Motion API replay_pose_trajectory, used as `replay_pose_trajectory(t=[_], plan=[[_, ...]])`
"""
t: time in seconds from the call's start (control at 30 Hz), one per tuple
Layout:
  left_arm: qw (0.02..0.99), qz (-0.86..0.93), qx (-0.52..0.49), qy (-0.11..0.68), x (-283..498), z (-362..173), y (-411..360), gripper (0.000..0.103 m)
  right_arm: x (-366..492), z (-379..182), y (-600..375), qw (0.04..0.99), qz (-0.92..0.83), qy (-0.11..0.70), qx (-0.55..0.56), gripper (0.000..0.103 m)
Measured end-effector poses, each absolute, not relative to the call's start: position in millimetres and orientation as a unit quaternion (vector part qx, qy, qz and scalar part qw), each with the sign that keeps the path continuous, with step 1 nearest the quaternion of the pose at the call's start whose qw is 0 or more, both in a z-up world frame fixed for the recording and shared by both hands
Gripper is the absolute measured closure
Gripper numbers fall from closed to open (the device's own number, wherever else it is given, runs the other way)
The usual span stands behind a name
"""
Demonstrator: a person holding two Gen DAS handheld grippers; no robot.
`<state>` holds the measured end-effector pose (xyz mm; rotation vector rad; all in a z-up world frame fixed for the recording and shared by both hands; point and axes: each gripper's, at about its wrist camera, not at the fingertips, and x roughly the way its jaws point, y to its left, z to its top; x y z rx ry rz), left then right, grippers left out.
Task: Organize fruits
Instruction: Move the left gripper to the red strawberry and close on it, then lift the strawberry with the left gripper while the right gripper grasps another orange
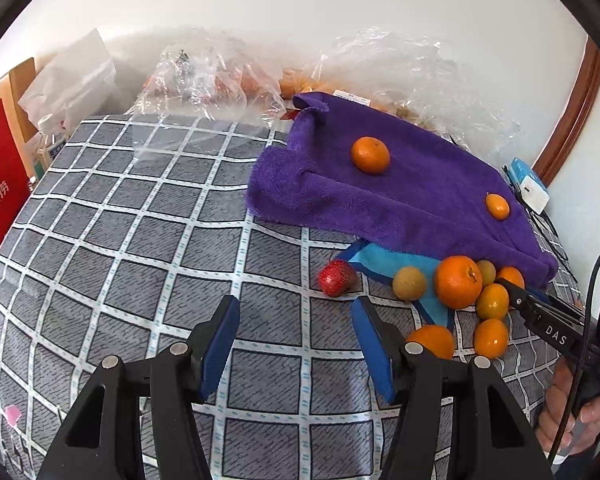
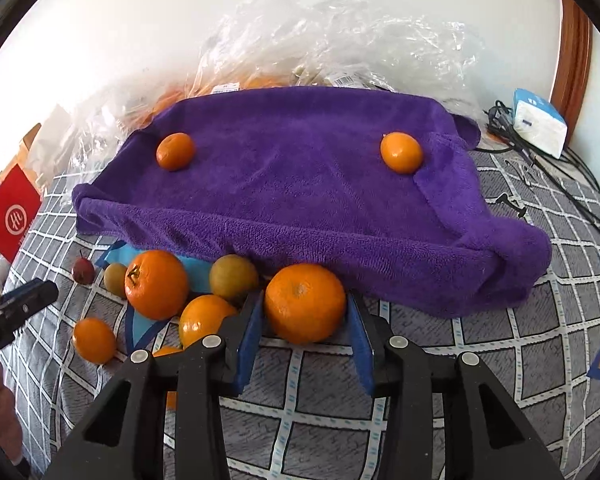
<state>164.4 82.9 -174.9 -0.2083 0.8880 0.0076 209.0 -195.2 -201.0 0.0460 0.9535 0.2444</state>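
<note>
A bench under a grey cloth (image 2: 440,360) with white grid lines carries loose fruit. At far left stands a red carton (image 2: 10,216) printed with a white circled "Hi" logo; the left wrist view shows Chinese characters below it. Crinkled clear plastic bags (image 2: 340,36) along the far wall hold orange fruit and carry barcode labels too small to read. In front of them, a purple fleece towel (image 2: 300,188) drapes over a shallow tray shape, with two small oranges (image 2: 175,151) resting on it, one left, one right. Near its front edge lie a red strawberry (image 1: 336,278), brownish round fruits and several oranges, some on a blue cloth (image 1: 400,258). The left gripper (image 1: 296,344) hangs over bare cloth, jaws half-wide and empty. The right gripper (image 2: 305,340), marked "DAS", has narrow jaws pressed on a large orange mandarin (image 2: 305,302).
</note>
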Motion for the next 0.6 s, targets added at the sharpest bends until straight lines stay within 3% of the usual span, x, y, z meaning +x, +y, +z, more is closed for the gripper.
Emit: replay_pose_trajectory(t=[0.37, 0.6], plan=[[0.897, -0.013, -0.111, 0.427, 187, -184, 67, 0.047, 172, -197, -219, 0.894, 0.080, 0.442, -0.010, 0.063], [0.901, -0.016, -0.129, 0.413, 185, -187, 71, 0.076, 157, -198, -221, 0.903, 0.089, 0.419, -0.022, 0.063]])
